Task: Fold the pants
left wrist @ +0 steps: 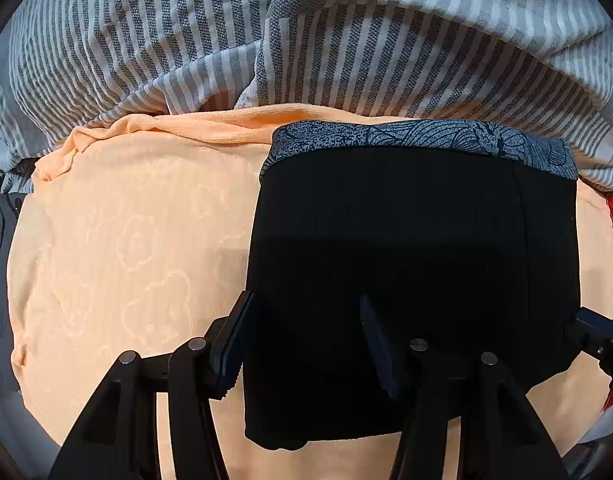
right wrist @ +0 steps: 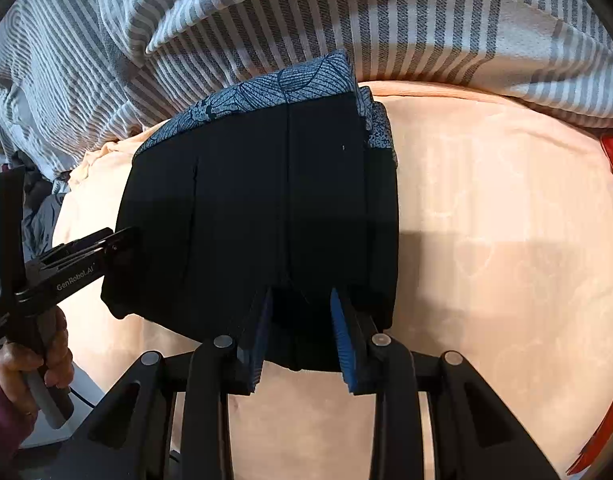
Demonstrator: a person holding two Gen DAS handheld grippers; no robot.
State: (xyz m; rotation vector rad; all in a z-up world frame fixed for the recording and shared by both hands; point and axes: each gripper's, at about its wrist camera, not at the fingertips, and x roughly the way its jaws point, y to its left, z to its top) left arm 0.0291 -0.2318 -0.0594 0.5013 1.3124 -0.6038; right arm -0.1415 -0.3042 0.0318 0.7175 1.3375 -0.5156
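Already folded into a compact stack, the pants (left wrist: 414, 264) lie on the peach blanket (left wrist: 118, 248). Both the left gripper (left wrist: 306, 344) and right gripper (right wrist: 302, 330) stand spread at its near edge; next comes 1 final smoothing or withdrawal.

It looks like a home bedroom: a peach, cloud-embossed bedsheet (left wrist: 118, 248) spreads beneath the grippers, and a rumpled grey-and-white striped quilt (left wrist: 178, 40) lies bunched beyond them.
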